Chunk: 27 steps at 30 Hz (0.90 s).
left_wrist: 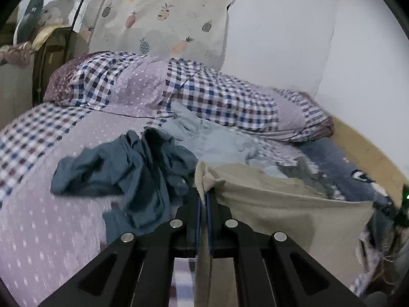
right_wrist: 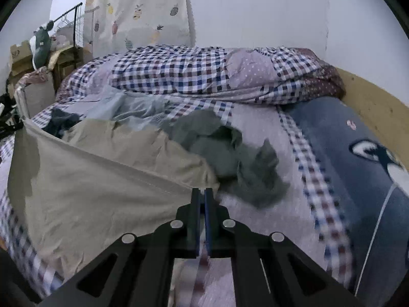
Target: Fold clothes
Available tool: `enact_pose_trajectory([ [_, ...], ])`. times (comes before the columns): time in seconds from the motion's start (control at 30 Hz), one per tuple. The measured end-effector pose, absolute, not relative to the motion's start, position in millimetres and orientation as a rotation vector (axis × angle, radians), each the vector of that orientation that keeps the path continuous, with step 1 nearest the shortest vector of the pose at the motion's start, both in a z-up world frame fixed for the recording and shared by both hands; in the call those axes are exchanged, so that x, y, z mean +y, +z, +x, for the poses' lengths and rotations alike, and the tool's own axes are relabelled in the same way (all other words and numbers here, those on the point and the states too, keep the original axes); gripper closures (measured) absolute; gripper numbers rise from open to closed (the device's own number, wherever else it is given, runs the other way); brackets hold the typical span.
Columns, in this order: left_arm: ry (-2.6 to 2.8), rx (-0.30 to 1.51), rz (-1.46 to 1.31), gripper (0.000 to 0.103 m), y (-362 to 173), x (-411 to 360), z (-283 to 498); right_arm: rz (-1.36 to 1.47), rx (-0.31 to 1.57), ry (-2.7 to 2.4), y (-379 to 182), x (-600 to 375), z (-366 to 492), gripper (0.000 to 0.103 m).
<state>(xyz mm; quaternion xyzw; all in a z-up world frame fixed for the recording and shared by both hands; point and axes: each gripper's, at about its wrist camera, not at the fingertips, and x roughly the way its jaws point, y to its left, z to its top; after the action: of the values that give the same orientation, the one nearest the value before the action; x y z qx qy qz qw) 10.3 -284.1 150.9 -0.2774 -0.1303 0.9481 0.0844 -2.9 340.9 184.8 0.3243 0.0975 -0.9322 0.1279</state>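
Note:
A beige garment [left_wrist: 281, 204] [right_wrist: 102, 179] hangs stretched between my two grippers above the bed. My left gripper [left_wrist: 203, 194] is shut on its left top corner, with cloth bunched above the fingertips. My right gripper [right_wrist: 202, 192] is shut on its right top corner. A crumpled dark teal garment [left_wrist: 133, 171] lies on the bed left of the left gripper. A grey garment [right_wrist: 230, 153] lies in a heap just beyond the right gripper. A pale blue garment [left_wrist: 204, 135] [right_wrist: 122, 110] lies further back.
A rolled checked and dotted quilt [left_wrist: 179, 87] [right_wrist: 204, 71] runs along the wall. A dark blue cartoon pillow [right_wrist: 358, 153] lies at the right by the wooden bed frame [right_wrist: 378, 102]. Boxes and a clothes rack [right_wrist: 71, 25] stand at the far left.

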Motion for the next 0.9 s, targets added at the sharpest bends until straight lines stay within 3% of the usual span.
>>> enact_pose_trajectory([
  [0.43, 2.912, -0.139, -1.019, 0.1, 143, -258, -152, 1.042, 0.398, -2.747, 169, 325, -187, 0.103],
  [0.63, 2.937, -0.014, -1.141, 0.1, 127, -252, -188, 1.104, 0.465, -2.753, 147, 308, -237, 0.103],
  [0.9, 2.943, 0.004, -1.288, 0.099, 109, -250, -221, 1.219, 0.576, -2.842, 120, 299, -277, 0.103],
])
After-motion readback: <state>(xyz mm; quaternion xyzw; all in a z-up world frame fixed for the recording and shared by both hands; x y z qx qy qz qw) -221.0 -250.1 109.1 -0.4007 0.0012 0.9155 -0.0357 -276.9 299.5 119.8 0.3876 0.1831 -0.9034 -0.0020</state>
